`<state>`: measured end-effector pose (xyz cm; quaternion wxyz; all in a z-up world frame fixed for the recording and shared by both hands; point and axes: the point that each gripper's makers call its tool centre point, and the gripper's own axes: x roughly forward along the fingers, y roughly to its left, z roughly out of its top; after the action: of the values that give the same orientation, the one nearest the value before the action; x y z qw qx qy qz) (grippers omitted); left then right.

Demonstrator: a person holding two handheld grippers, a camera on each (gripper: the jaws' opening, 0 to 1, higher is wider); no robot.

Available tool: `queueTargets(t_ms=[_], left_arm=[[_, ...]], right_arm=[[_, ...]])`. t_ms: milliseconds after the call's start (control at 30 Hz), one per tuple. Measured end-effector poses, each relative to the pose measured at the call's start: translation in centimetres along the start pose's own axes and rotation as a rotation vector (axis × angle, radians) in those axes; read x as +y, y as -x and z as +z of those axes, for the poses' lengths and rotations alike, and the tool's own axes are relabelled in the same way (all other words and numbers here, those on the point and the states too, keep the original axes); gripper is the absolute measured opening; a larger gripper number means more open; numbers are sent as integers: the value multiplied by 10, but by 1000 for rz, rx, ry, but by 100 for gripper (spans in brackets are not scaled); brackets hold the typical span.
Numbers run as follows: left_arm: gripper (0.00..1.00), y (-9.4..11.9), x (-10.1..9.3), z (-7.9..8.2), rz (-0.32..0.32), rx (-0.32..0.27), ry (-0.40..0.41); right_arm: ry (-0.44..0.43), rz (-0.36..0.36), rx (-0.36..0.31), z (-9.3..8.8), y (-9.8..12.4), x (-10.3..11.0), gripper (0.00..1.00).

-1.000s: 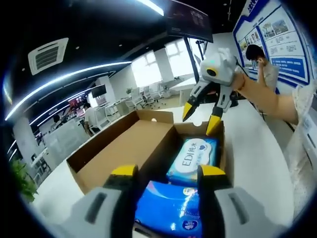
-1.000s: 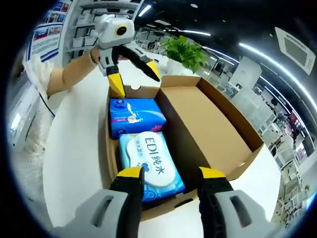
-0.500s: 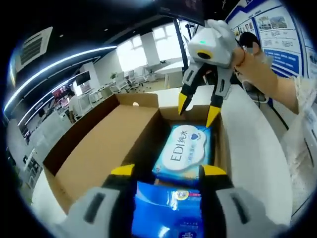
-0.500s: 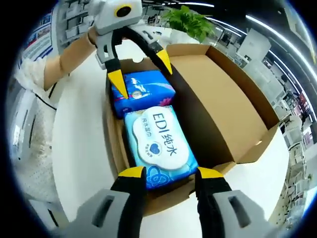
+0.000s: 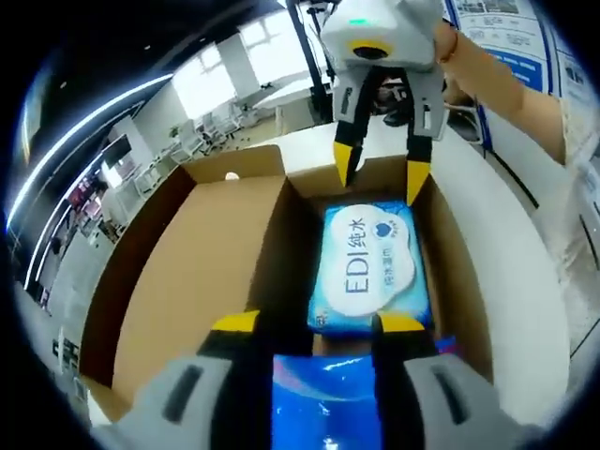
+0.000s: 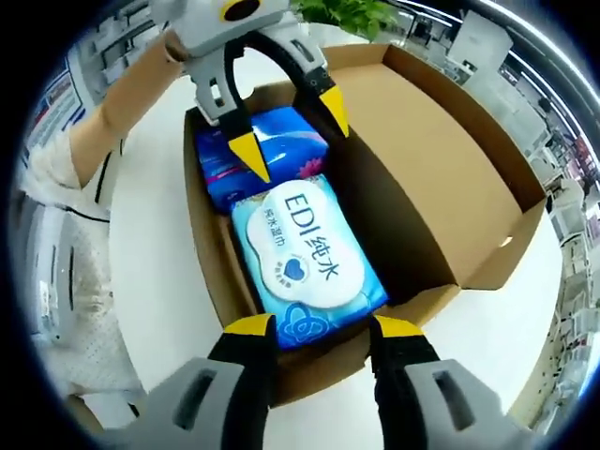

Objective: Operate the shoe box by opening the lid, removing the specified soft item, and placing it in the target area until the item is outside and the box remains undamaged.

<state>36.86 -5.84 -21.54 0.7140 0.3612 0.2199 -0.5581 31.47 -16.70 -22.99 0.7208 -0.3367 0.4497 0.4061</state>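
Note:
The brown cardboard shoe box [image 5: 187, 281] [image 6: 441, 159] stands open on a white table, its lid folded flat to one side. Inside lie a light blue wet-wipe pack [image 5: 367, 267] [image 6: 307, 255] marked EDI and a dark blue soft pack [image 5: 326, 401] [image 6: 258, 155]. My left gripper [image 5: 314, 324] is open, its yellow tips over the dark blue pack. My right gripper [image 6: 314, 327] is open above the near end of the wet-wipe pack. Each gripper shows in the other's view, open over the box: the right gripper [image 5: 380, 161] and the left gripper [image 6: 291, 127].
The white table [image 6: 150, 281] [image 5: 525, 281] surrounds the box. A person's arm [image 5: 497, 80] [image 6: 122, 103] holds each gripper. A green plant [image 6: 356, 11] stands beyond the box. Office desks and windows lie further off.
Both grippers have come down closer over the open box, and the views now look more steeply into it. The two packs have not moved.

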Motion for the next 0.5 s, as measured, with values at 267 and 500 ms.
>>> queueTargets(t_ms=[267,500], left_arm=[[42,-9,3,-6,-84,131,-109],[39,-21,-4,-13,-167,239,-220]], right_arm=[[-21,2,130,0,-8,3,42],[-43,-10,202,-3,-12,4,42]])
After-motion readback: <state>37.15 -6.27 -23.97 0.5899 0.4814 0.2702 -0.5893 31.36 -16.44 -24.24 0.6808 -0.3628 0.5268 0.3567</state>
